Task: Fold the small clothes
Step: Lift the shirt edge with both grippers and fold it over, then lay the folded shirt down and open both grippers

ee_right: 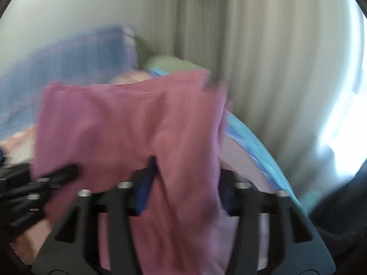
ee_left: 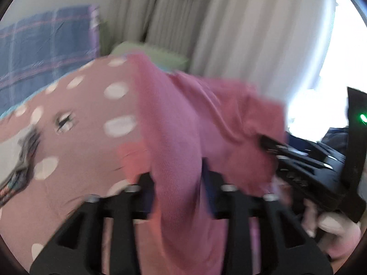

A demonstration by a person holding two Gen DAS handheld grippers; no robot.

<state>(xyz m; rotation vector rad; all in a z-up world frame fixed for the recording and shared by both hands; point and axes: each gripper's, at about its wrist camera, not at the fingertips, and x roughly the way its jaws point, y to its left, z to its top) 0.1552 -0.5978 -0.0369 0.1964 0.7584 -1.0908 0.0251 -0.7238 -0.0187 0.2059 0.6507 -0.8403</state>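
Pink cloth (ee_left: 181, 137) is draping between the dark fingers of the left hand-held gripper (ee_left: 179, 183) at the bottom of the left view, and the pads look spread apart around it rather than pinching, though blur is making contact hard to judge. Across in the right view, the right hand-held gripper (ee_right: 185, 183) is standing likewise part open with the same pink cloth (ee_right: 128, 123) hanging through the gap. That garment is spreading over a dotted pink bed cover (ee_left: 75, 105) toward the middle of both frames, with a blue checked blanket (ee_left: 43, 52) at upper left and a green cloth (ee_left: 151, 52) behind it. Folding seems to be only partway along: the garment is looking rumpled, no neat fold is showing, and both grippers appear to be letting go, so smoothing and further folds are probably remaining.
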